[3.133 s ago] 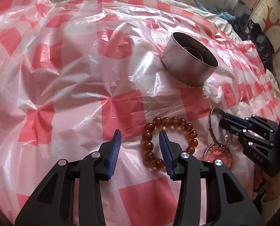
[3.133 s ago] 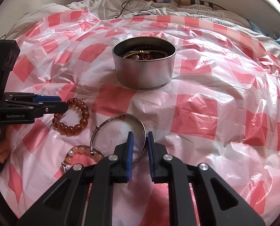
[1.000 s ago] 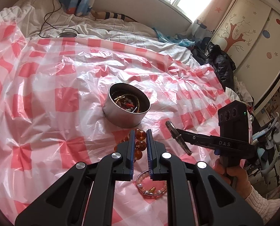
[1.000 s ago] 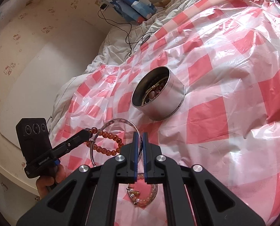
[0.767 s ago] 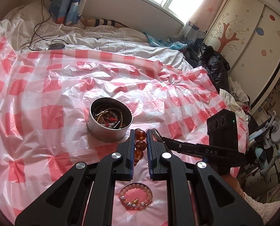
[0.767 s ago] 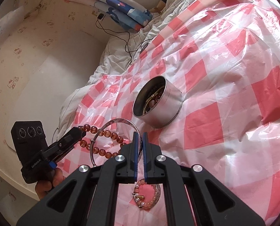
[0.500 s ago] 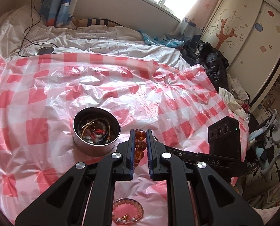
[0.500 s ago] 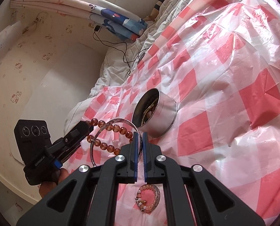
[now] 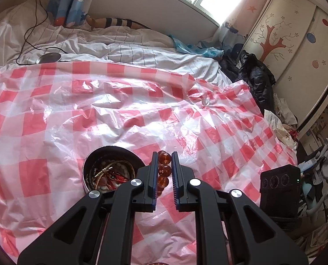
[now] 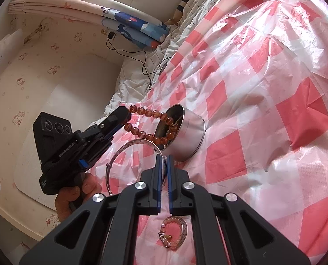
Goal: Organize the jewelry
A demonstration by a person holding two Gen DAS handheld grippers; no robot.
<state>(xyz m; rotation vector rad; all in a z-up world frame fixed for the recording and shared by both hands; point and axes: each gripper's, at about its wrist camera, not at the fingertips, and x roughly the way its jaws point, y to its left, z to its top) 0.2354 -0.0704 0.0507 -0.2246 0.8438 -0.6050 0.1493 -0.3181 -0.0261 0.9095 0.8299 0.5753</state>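
My left gripper (image 9: 165, 155) is shut on the amber bead bracelet (image 9: 164, 170) and holds it in the air beside the round metal tin (image 9: 95, 156). In the right wrist view the amber bead bracelet (image 10: 150, 122) hangs from the left gripper (image 10: 126, 112) in front of the tin's (image 10: 190, 132) mouth. My right gripper (image 10: 164, 157) is shut on the thin silver bangle (image 10: 119, 154) and holds it up, near the tin. The tin holds several cords and bracelets (image 9: 110, 173). A pale pink bead bracelet (image 10: 173, 231) lies on the sheet below my right gripper.
A red-and-white checked plastic sheet (image 9: 119, 114) covers the bed. White bedding (image 9: 119, 48), a black cable and a small round disc (image 9: 49, 57) lie at the far edge. Dark clothes (image 9: 256, 77) and a wardrobe (image 9: 296, 44) stand at the right.
Both grippers closed on their jewelry and lifted it off the sheet. The left gripper has carried the amber bracelet up toward the tin; the right has raised and tilted with the bangle.
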